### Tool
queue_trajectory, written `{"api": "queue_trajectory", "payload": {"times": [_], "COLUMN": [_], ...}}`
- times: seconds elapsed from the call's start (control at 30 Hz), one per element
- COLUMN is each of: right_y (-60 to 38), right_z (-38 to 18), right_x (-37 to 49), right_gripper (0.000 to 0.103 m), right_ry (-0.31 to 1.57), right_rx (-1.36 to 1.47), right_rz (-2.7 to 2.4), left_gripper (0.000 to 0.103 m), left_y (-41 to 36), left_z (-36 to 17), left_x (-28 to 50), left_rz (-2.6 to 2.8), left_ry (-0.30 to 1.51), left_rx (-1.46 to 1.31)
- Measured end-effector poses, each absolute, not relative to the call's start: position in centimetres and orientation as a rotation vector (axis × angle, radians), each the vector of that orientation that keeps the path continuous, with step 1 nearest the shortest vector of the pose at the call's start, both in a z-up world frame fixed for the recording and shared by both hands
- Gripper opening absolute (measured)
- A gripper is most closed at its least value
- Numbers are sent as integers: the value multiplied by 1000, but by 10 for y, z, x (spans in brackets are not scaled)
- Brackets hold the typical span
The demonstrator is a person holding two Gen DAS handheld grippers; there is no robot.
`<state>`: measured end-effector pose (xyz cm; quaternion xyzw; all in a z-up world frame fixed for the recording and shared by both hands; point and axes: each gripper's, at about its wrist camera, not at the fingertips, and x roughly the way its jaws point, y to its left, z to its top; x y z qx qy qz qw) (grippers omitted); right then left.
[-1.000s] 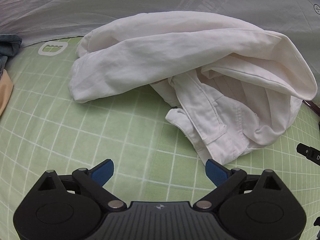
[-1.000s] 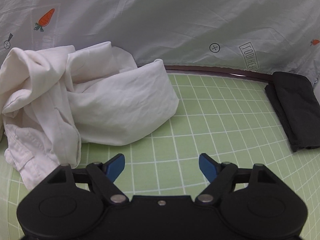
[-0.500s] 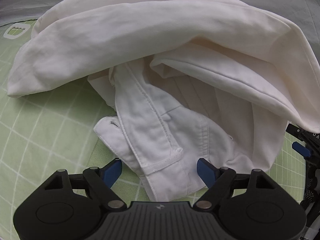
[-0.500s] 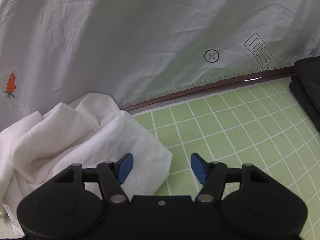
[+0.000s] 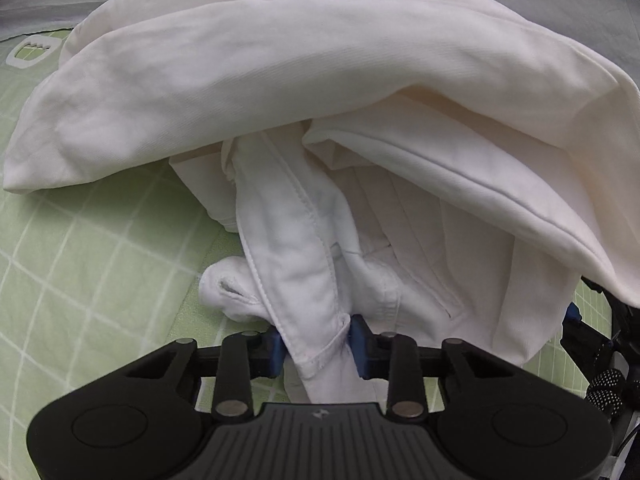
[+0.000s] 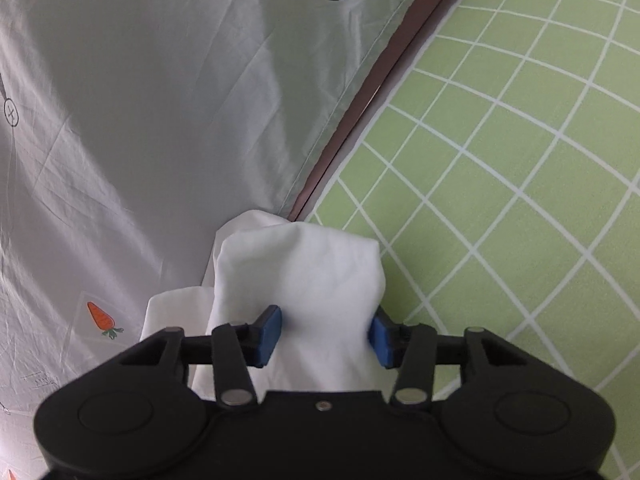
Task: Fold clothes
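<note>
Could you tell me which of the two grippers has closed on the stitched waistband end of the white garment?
The left gripper: its pads pinch the seamed waistband of the white garment. The right gripper brackets a plain, seamless fold instead.

Green grid mat (image 6: 520,160), grey printed sheet (image 6: 160,120), carrot print (image 6: 102,317)

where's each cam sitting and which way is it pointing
Left wrist: sits on the left tongs, looking forward along the fingers at the white garment on the green grid mat; blue pads pinch a stitched band.
Right wrist: sits on the right tongs, facing the mat's far edge and the grey carrot-print sheet; pads straddle a white fold.
Shared: the same white garment and green mat; the right tongs peek in at the left view's right edge.
</note>
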<state>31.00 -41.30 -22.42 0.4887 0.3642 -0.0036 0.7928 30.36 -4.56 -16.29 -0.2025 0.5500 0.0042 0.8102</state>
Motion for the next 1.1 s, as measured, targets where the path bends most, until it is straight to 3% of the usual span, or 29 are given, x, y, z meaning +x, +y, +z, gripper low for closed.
{"api": "queue_trajectory", "payload": {"times": [0.1, 0.27, 0.53, 1.1], "right_y": [-404, -372, -340, -293], "right_z": [-208, -168, -112, -99], "right_x": [300, 278, 195, 19], "right_gripper": [18, 12, 11, 11], "right_ry": [764, 752, 759, 822], "right_rx": [986, 762, 588, 563], "right_rz": [-30, -66, -111, -255], "left_gripper": [18, 14, 13, 14], "left_y": [-48, -36, 0, 99], "left_z": [-156, -133, -91, -101], "left_x": [298, 266, 199, 53], "left_rz": [18, 55, 127, 193], "left_ry": [1172, 1126, 1081, 1102], "left_rx": [-419, -343, -305, -370]}}
